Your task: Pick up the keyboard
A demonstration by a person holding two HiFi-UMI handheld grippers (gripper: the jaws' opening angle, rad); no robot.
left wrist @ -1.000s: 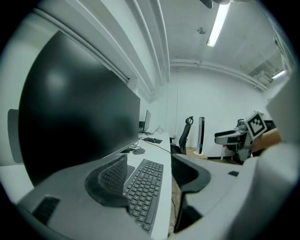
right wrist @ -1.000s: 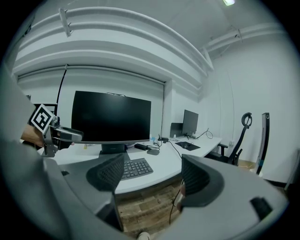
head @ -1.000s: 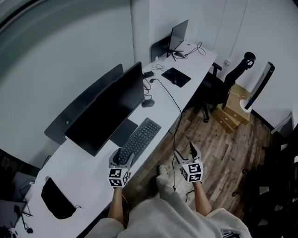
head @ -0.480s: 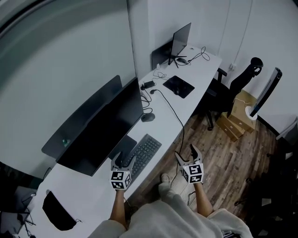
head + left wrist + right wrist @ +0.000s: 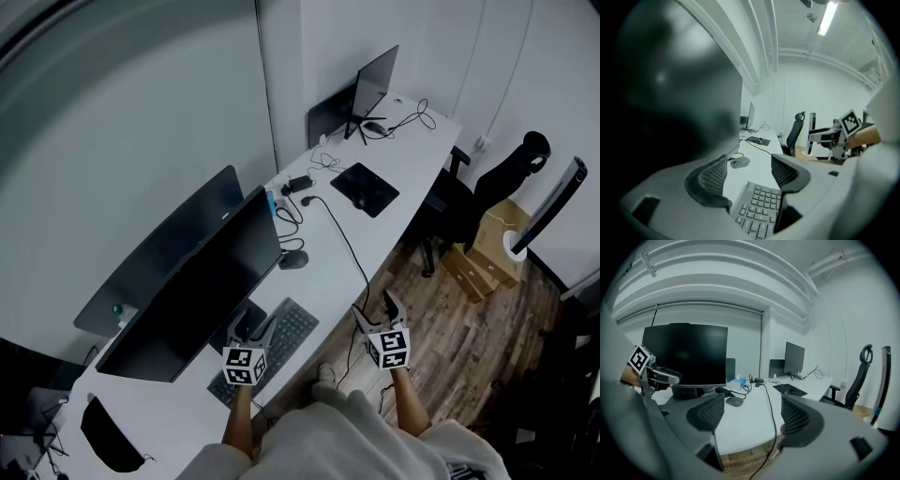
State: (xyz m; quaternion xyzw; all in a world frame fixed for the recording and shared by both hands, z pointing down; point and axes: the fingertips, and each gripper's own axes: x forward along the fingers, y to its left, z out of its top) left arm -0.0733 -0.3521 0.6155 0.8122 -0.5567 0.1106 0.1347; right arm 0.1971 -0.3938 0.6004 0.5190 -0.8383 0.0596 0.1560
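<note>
The dark keyboard (image 5: 281, 339) lies on the white desk (image 5: 323, 281) in front of the big monitor (image 5: 192, 292). My left gripper (image 5: 254, 329) hovers over the keyboard's middle, jaws open and empty. In the left gripper view the keyboard (image 5: 759, 210) shows low between the left gripper's (image 5: 749, 165) spread fingers. My right gripper (image 5: 377, 307) is open and empty, off the desk's front edge above the wood floor. In the right gripper view the right gripper (image 5: 752, 403) frames bare desk and a hanging cable (image 5: 771, 420). No keyboard shows there.
A mouse (image 5: 293, 260) lies beyond the keyboard, with a black mouse pad (image 5: 364, 188) and a second monitor (image 5: 375, 82) further along. A black cable (image 5: 347, 246) runs over the desk edge near my right gripper. An office chair (image 5: 492, 183) and cardboard boxes (image 5: 486, 255) stand at the right.
Both grippers have travelled along the desk toward its far end. The left one went from the keyboard's near end to over its middle. Both stay open.
</note>
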